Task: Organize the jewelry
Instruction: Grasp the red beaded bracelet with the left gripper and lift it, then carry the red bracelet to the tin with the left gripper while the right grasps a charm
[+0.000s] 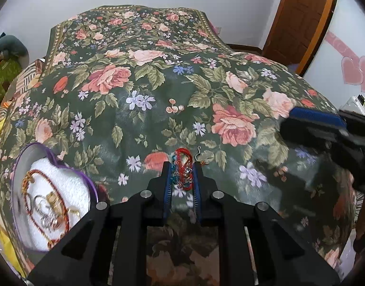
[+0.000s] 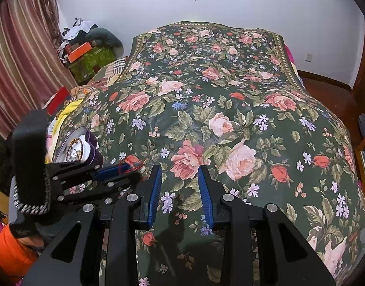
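Note:
A red and blue beaded jewelry piece (image 1: 182, 157) lies on the floral bed cover (image 1: 144, 119), and my left gripper (image 1: 182, 166) is shut on it, blue pads against both its sides. A small hooked earring (image 1: 199, 154) rests on the cover just right of the fingertips. A purple heart-shaped box (image 1: 94, 188) with white lining sits to the left and holds a red beaded necklace (image 1: 61, 186) and gold pieces. In the right wrist view my right gripper (image 2: 180, 181) hovers open over the cover with nothing between its fingers. The left gripper (image 2: 134, 170) is seen there, red beads at its tips.
The right gripper (image 1: 287, 122) shows blurred at the right edge of the left wrist view. The heart box (image 2: 94, 147) lies near the bed's left edge. Clutter and a curtain (image 2: 20, 59) stand left of the bed; a wooden door (image 1: 301, 14) is at the far right.

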A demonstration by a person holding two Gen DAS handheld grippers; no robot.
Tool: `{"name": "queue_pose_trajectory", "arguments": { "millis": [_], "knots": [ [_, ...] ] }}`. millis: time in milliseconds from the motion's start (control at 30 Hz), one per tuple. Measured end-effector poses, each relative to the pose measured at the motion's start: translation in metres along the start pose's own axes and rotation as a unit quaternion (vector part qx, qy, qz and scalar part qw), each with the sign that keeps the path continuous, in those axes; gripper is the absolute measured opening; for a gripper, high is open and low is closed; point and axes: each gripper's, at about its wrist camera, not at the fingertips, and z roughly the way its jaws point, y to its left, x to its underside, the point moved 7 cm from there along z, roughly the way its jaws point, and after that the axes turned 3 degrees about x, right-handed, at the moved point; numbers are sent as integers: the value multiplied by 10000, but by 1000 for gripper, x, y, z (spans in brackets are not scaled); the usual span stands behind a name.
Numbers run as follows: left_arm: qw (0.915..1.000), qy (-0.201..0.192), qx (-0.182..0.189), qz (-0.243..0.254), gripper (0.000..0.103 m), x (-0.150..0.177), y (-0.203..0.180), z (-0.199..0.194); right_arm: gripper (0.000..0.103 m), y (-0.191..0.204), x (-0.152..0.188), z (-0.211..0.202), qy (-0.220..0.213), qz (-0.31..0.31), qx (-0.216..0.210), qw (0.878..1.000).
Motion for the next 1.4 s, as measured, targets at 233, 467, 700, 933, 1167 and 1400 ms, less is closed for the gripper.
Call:
{"name": "queue_pose_trajectory", "arguments": {
  "millis": [233, 467, 700, 933, 1167, 1400],
  "knots": [
    [9996, -194, 162, 81, 16, 5, -8, -32, 28, 6, -1, -4, -18, -42, -6, 10000],
    [9996, 132, 239, 92, 16, 32, -8, -38, 28, 14, -1, -9, -51, -100, -28, 9999],
    [9991, 358, 213, 30, 21, 57, -3, -40, 28, 20, 3, -10, -23, -131, -51, 9999],
    [9991, 356, 246, -46, 21, 63, -2, -45, 28, 26, 9, -8, 46, -169, -86, 9998],
    [9995, 218, 169, -121, 16, 66, 4, -46, 28, 31, 12, -6, 104, -175, -120, 9997],
    [9992, -153, 220, -294, 14, 56, 13, -67, 28, 36, 16, -6, 146, -224, -120, 9996]
  ]
}}
